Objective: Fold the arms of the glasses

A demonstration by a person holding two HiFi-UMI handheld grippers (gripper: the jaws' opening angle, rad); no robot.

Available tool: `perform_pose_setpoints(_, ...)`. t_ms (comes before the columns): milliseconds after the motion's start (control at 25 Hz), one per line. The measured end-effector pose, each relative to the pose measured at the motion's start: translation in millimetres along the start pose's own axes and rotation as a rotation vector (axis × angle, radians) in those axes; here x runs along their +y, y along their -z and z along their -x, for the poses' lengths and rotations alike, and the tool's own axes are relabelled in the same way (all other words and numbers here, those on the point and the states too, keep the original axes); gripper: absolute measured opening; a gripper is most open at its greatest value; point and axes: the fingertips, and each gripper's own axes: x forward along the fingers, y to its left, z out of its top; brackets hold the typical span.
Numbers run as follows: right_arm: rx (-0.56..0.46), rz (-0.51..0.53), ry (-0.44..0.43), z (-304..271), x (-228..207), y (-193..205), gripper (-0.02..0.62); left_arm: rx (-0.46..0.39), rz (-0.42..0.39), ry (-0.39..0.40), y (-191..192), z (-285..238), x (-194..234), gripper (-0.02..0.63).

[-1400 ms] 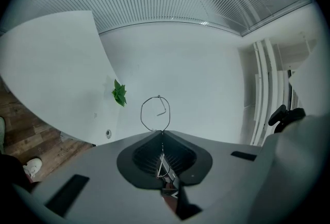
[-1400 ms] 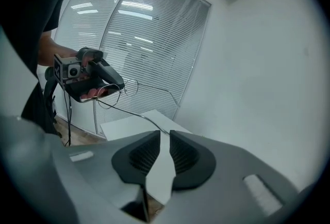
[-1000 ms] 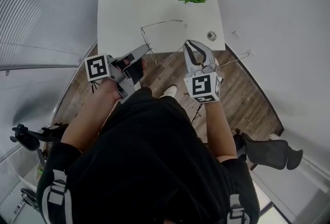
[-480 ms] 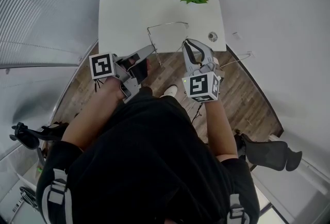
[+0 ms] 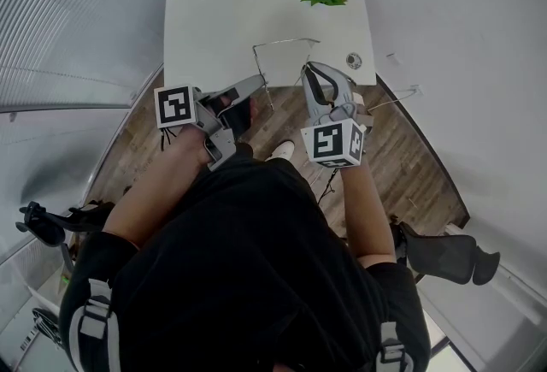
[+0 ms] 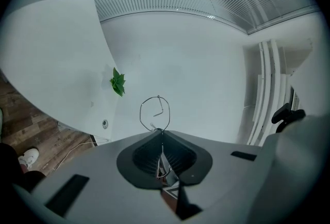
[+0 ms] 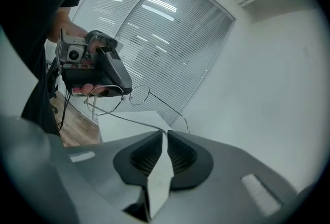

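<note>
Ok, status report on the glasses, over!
Left tongs shut on glasses frame. Right tongs just closing round tip of unfolded arm, not pinching yet. Path clear.

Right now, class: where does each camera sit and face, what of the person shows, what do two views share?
Head view: on the head, steeply down at table, glasses, left gripper, right gripper; forearms, torso show.
Left gripper view: on that gripper, along jaws shut on glasses; a shoe shows.
Right gripper view: on that gripper, toward left gripper; fingers show; jaws have just been closing, glasses' arm at their gap.
All three share the glasses.
</note>
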Motion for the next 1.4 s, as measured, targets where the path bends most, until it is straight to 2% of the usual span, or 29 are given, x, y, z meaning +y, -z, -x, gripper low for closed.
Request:
perform_pose_setpoints(840, -0.040, 0.125, -0.019, -10, 9, -22, 0.040, 0.053, 0.026, 0.010, 11, -19, -4, 0.014)
perform_pose_setpoints(1160, -0.044, 0.265, -0.025, -14, 17, -28, 0.038, 0.071, 0.019, 0.000, 11, -21, -2, 0.014)
perform_pose_setpoints(1400, -0.057, 0.328, -0.036, -16, 21, -33, 0.035, 0.080, 0.026, -0.008, 12, -21, -2, 0.014)
